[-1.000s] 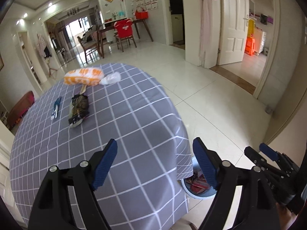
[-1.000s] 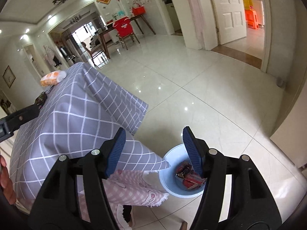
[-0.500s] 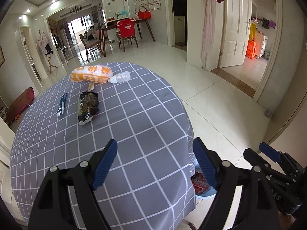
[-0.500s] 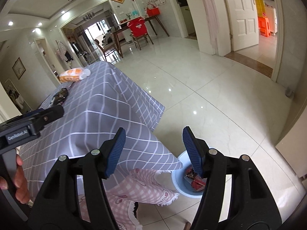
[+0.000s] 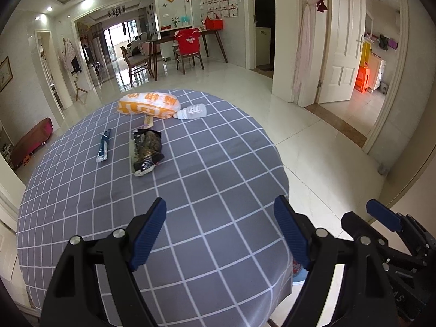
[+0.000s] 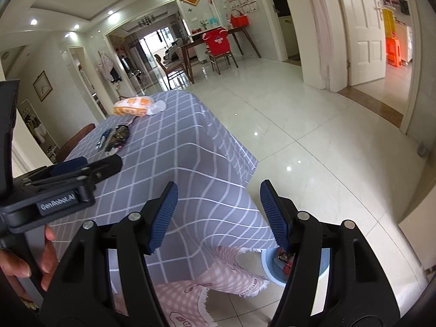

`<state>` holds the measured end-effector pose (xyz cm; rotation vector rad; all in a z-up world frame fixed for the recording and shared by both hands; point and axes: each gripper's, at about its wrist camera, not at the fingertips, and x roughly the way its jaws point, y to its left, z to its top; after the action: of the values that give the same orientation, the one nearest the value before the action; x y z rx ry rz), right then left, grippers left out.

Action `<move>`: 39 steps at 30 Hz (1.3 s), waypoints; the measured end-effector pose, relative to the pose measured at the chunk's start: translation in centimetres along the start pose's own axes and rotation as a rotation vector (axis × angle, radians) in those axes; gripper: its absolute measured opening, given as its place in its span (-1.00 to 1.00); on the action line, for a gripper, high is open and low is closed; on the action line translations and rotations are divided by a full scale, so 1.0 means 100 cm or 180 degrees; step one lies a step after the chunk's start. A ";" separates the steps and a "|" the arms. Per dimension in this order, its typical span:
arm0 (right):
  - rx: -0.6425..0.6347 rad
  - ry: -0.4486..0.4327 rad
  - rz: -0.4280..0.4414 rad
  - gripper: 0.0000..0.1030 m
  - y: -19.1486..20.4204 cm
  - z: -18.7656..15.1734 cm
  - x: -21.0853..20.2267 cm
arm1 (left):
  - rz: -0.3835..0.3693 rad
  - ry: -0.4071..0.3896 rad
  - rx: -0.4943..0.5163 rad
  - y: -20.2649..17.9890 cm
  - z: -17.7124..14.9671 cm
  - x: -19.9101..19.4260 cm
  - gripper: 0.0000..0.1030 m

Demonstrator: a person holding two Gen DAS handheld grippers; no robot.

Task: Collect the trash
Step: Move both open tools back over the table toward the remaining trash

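Both hand-held grippers empty over the surface (image 5: 218, 190)

Left hand-held gripper (image 5: 220, 234) and right hand-held gripper (image 6: 218, 214) gape apart; wrapper (image 5: 145, 151) at 11 o'clock, bag (image 5: 148, 105) beyond.

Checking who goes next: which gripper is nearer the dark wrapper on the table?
Left. The left gripper hangs over the table facing the dark wrapper; the right gripper is off the table's edge, above the bin.
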<state>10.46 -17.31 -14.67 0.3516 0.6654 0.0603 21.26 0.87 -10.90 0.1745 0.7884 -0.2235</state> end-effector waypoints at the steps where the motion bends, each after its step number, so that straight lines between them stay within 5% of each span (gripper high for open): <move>1: -0.0020 -0.0002 0.0015 0.21 0.004 0.002 0.000 | 0.0005 -0.0001 -0.0014 0.003 0.000 0.000 0.55; 39: -0.0483 0.0271 0.0361 0.30 0.098 0.029 0.066 | 0.0249 0.0160 -0.0620 0.115 0.005 0.022 0.58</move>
<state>17.96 -7.87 -13.15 0.2412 0.7201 0.2337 26.10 11.55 -11.28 0.0271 0.8467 -0.0679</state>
